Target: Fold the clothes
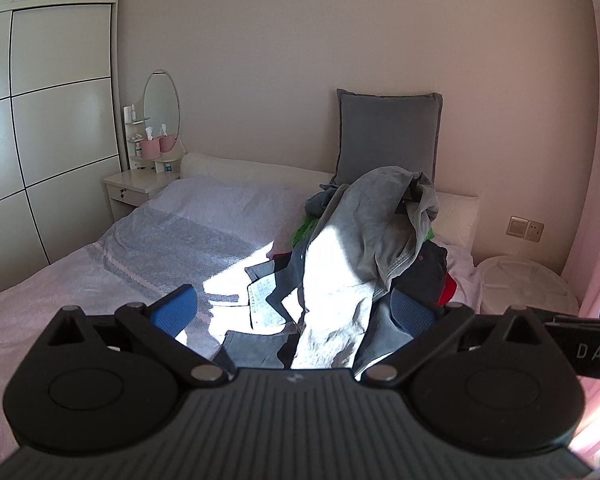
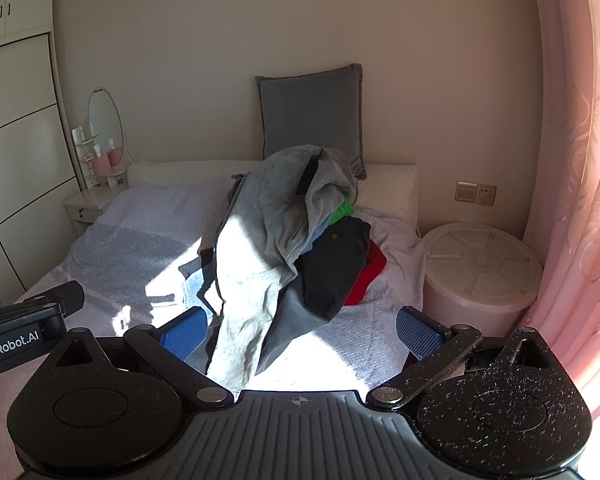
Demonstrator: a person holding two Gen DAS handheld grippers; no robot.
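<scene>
A pile of clothes (image 1: 364,240) lies heaped on the bed, topped by a grey garment (image 2: 276,232) that drapes down toward me. Under it show a dark navy piece (image 2: 332,264), a red one (image 2: 370,272), a bit of green (image 2: 342,210) and light denim (image 1: 266,300). My left gripper (image 1: 296,308) is open, its blue pads wide apart just short of the pile's near edge. My right gripper (image 2: 302,330) is also open, with the grey garment's hanging end seen between its fingers but untouched. The left gripper's body (image 2: 28,320) shows at the left of the right wrist view.
The bed (image 1: 160,236) has a pale lilac cover with a sunlit patch. A grey cushion (image 1: 388,136) leans on the wall behind the pile. A white round bin (image 2: 480,272) and pink curtain (image 2: 572,160) stand right; a nightstand with mirror (image 1: 148,168) and wardrobe (image 1: 40,120) left.
</scene>
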